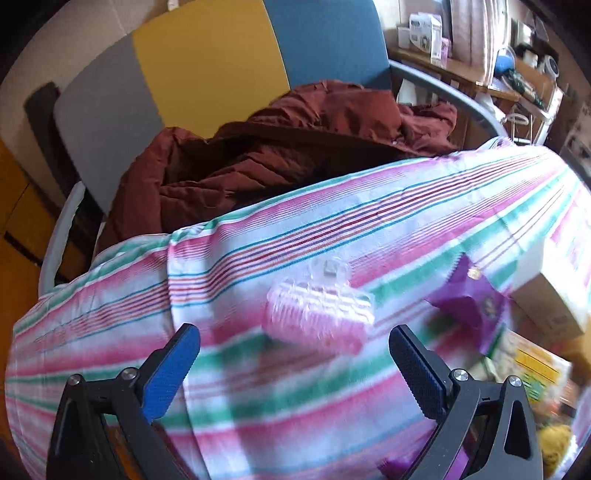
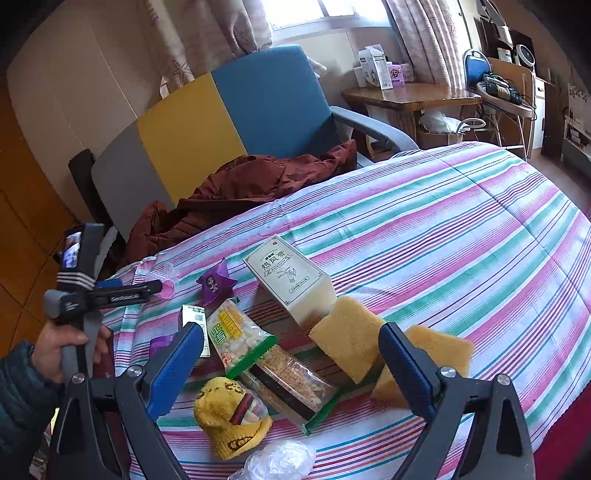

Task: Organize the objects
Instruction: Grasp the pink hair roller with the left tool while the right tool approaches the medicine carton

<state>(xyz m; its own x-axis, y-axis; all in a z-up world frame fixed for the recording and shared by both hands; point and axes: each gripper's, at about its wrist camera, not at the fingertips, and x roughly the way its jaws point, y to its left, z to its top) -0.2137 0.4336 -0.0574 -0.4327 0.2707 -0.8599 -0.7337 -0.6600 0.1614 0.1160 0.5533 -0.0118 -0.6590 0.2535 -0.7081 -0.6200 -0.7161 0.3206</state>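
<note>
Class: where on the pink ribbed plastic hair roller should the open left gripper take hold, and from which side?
Grip the pink ribbed plastic hair roller across its ribbed barrel, coming down from above. It lies on its side on the striped quilt, just ahead of the left gripper, whose open fingers look wide enough to span it.

Daylight is pouring in through the window (image 2: 314, 11) behind the chair (image 2: 258, 107), blowing out its panes. The left wrist view is smearing with motion blur, worst near the striped bedcover (image 1: 332, 229). Fisheye edges are bending and darkening.
</note>
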